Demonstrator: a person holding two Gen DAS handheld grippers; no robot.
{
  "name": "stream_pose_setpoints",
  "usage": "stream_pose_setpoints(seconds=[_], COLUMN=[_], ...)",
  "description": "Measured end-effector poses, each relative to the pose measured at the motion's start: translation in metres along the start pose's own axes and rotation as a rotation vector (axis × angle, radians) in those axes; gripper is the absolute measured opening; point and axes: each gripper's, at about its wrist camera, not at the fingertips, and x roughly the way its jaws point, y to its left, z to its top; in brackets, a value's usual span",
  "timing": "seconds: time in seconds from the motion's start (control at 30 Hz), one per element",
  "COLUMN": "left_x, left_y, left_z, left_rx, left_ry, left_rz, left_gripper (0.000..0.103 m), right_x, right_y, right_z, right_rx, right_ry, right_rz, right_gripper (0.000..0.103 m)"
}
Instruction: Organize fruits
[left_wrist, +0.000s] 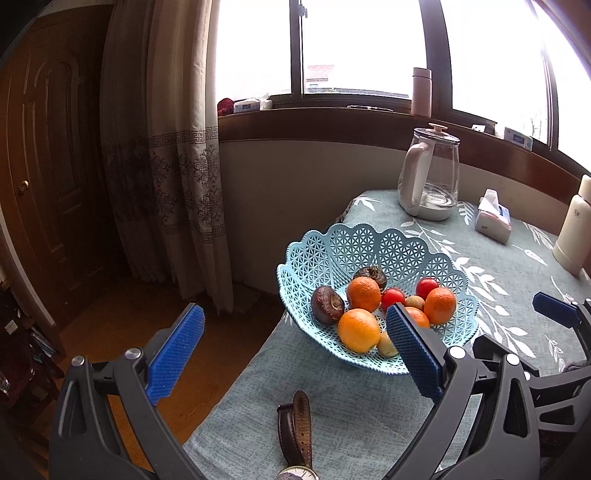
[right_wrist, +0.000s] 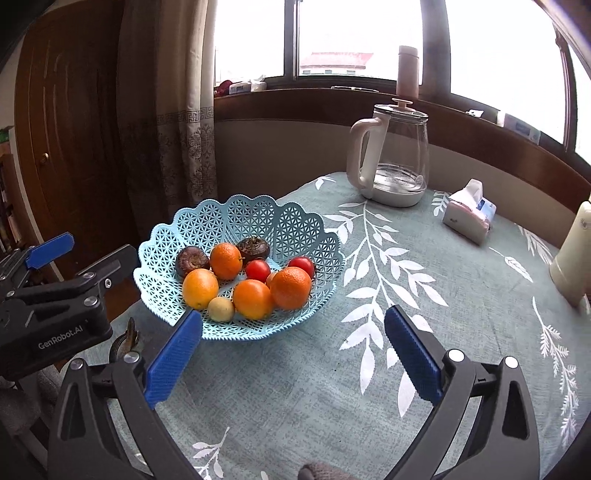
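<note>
**Q:** State the condition of both tools, left to right.

**A:** The left gripper (left_wrist: 295, 326), black-framed with blue ribbed pads, is spread wide and holds nothing. It hovers over the table's left edge, aimed at the basket. The right gripper (right_wrist: 293, 325), same build, is likewise spread and empty, over bare cloth just right of the basket.

**Q:** Locate the task items.

**A:** All visible fruit sits inside the pale blue perforated plastic basket with a scalloped rim (right_wrist: 236, 216), which stands near the left edge of the round table covered in a grey-green leaf-print cloth (right_wrist: 461, 295). Contents, left to right in the right wrist view: a dark brown round fruit (right_wrist: 192, 260), a yellow-orange orange (right_wrist: 200, 288), a small pale yellow-green fruit (right_wrist: 221, 309), further oranges, two small red fruits (right_wrist: 258, 270), a second brown one at the rear.

**Q:** Which step is in hand?

**A:** Judgement: either the collecting is complete or a sorting pass has not started. No fruit lies loose on the cloth in either view.

**Q:** What does the next move call for?

**A:** If sorting follows, lower one gripper onto a top-lying orange, centre it between the pads, close gently. Avoid the brown leather-strapped wristwatch (left_wrist: 297, 432) near the left gripper and the clear glass kettle with a white handle (right_wrist: 395, 155) beyond.
</note>
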Motion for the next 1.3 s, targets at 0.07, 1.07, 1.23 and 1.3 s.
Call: stream_pose_setpoints(seconds=[0.07,1.07,1.23,1.3], left_x=[-0.001,0.004,0.006,0.006], left_y=[-0.002,-0.012,-0.012,-0.013], left_z=[-0.001,-0.005,-0.006,-0.006], left_rx=[0.022,0.091,0.095,0.095], left_ry=[-0.009,-0.007,-0.001,0.001], left_rz=[0.026,0.058,0.054,0.053], left_gripper=[0.100,0.100,0.100,0.100], right_x=[0.000,-0.001,0.001,0.002], right_y=[-0.001,0.009,0.008,0.008], right_z=[0.000,0.000,0.001,0.001], right_rx=[-0.001,-0.056,-0.048,-0.048], right_ry=[-0.001,-0.028,-0.023,-0.021], right_rz=[-0.010,-0.057,-0.056,-0.054], right_gripper=[0.098,0.098,0.098,0.098])
